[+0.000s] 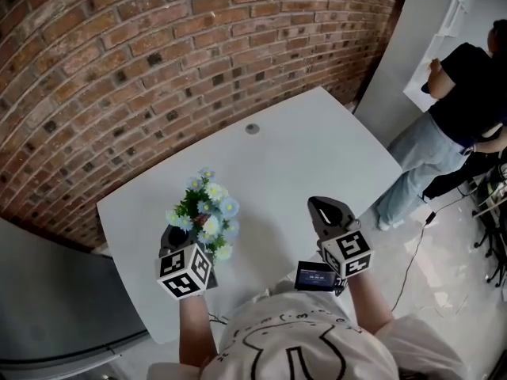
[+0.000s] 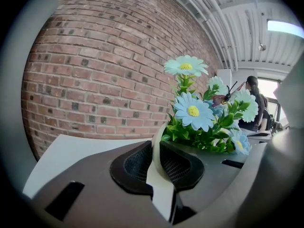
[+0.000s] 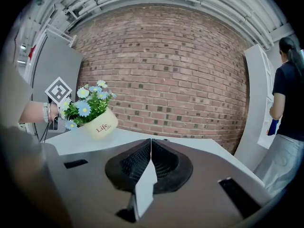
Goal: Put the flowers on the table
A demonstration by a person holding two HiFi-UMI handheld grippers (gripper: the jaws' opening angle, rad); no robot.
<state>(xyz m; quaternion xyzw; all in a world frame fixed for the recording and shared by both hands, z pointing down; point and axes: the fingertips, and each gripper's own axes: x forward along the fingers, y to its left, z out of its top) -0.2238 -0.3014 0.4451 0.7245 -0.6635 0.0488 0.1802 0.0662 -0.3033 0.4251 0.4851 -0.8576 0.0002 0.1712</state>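
Observation:
A bunch of pale blue and white artificial flowers point(image 1: 204, 212) stands in a cream pot point(image 3: 100, 125). My left gripper point(image 1: 177, 240) is shut on the pot's rim point(image 2: 157, 172), which is pinched between its jaws, with the flowers point(image 2: 194, 113) rising just beyond them. In the right gripper view the pot hangs tilted just over the left part of the white table point(image 3: 190, 145); whether it touches the top I cannot tell. My right gripper point(image 1: 323, 210) hovers over the table's near right part, its jaws point(image 3: 151, 145) shut with nothing between them.
The white table point(image 1: 309, 157) stands against a curved brick wall point(image 1: 158, 46) and has a small round grommet point(image 1: 252, 128) near its far edge. A person in a black top point(image 1: 463, 101) stands to the right, beside a white shelf. Cables lie on the floor at right.

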